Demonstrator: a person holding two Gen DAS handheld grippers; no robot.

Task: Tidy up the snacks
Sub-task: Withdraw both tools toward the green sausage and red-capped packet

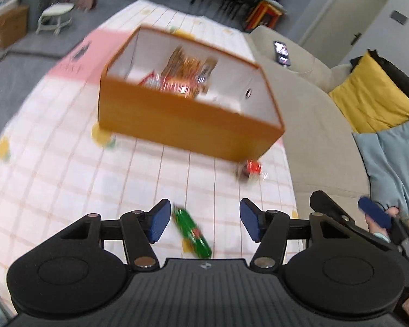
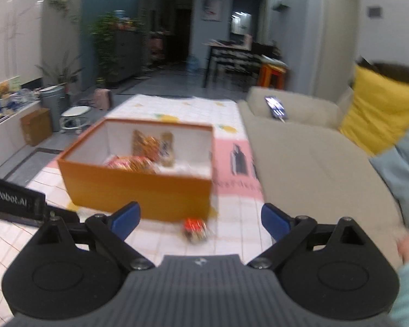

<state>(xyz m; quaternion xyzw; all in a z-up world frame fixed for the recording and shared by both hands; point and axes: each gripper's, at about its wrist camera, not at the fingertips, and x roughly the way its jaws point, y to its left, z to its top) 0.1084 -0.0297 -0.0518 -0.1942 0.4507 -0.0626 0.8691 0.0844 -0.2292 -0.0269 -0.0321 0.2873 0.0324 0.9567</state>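
At nine o'clock our left gripper (image 1: pixel 201 220) stands with jaws apart, a green foil snack packet (image 1: pixel 192 233) on the checked cloth (image 1: pixel 68 163) between them, unpressed. At twelve sits the orange cardboard box (image 1: pixel 177 125) holding snacks. Our right gripper (image 2: pixel 201 218) gapes empty above a red wrapped snack (image 2: pixel 195 229) at the box's near corner.

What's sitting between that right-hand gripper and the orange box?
In the right wrist view, a small red-wrapped snack lies on the checked cloth between the open right gripper and the orange box, close to the box's near wall.
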